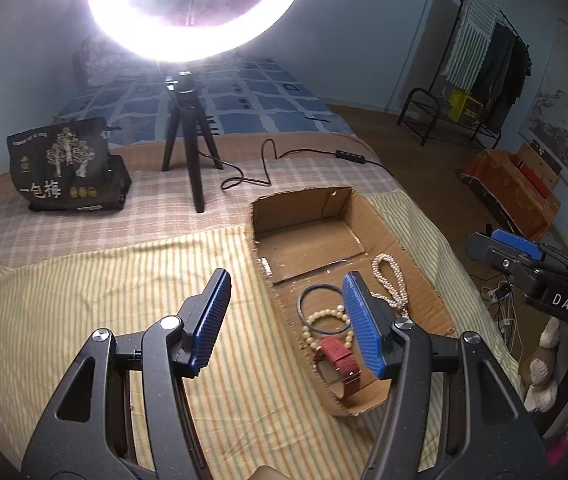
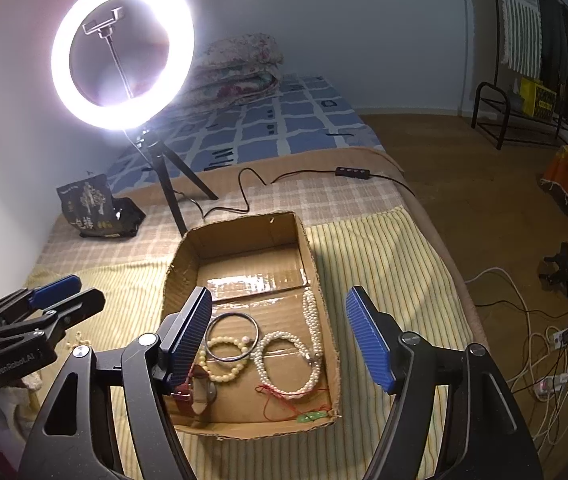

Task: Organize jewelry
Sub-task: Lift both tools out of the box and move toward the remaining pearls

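Note:
An open cardboard box (image 1: 304,208) (image 2: 244,236) lies on a yellow striped cloth. Inside it lie a thin dark bangle (image 1: 316,290) (image 2: 220,318), a pale bead bracelet (image 1: 326,314) (image 2: 224,376), a red-strapped watch (image 1: 340,362) (image 2: 186,394), a white pearl necklace (image 1: 390,280) (image 2: 312,320) and a red cord with a green pendant (image 2: 312,416). My left gripper (image 1: 286,320) hovers open over the box's left rim, nothing between its pads. My right gripper (image 2: 280,336) hangs open above the jewelry, holding nothing. Each gripper shows in the other's view: right gripper (image 1: 524,248), left gripper (image 2: 56,292).
A lit ring light on a black tripod (image 1: 188,148) (image 2: 164,184) stands behind the box, its cable (image 1: 268,160) trailing right. A black printed bag (image 1: 64,164) sits far left. A small pale beaded piece (image 2: 78,338) lies on the cloth under the left gripper. The bed's edge and floor cables (image 2: 544,352) lie right.

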